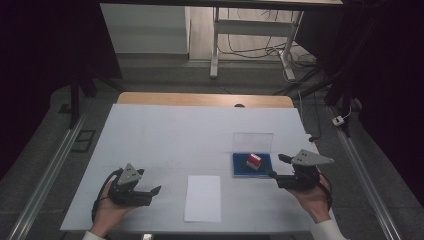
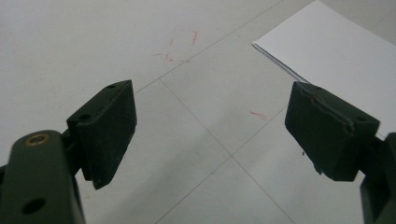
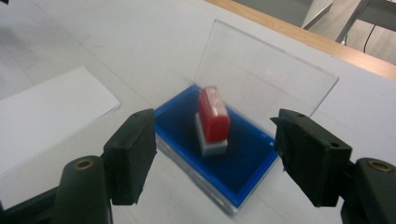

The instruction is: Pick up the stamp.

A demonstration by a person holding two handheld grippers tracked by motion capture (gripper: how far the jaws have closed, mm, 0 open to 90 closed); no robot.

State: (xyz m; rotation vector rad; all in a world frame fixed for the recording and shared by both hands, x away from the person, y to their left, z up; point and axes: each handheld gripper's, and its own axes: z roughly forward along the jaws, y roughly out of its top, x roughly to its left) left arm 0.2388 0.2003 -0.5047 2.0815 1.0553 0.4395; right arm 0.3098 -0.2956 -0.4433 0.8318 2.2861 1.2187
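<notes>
Blue ink pad (image 1: 240, 169) sits on the right side of the white table (image 1: 165, 135), its clear lid (image 1: 253, 141) standing upright at the far edge — and a red stamp (image 1: 253, 161) with a pale base rests on the blue surface, leaning a little in the right gripper view. The right gripper (image 1: 278, 167) hovers just beside the pad's right edge, jaws spread wide, nothing between them; from its own camera the stamp (image 3: 212, 120) shows in the gap beyond the two black pads (image 3: 133, 154), untouched. Over on the left, the left gripper (image 1: 159, 189) is low by the table's near edge, jaws parted and empty, pointing toward the white sheet of paper (image 1: 203, 198) that lies between the two hands — faint red marks (image 2: 175, 49) dot the tabletop ahead of it.
</notes>
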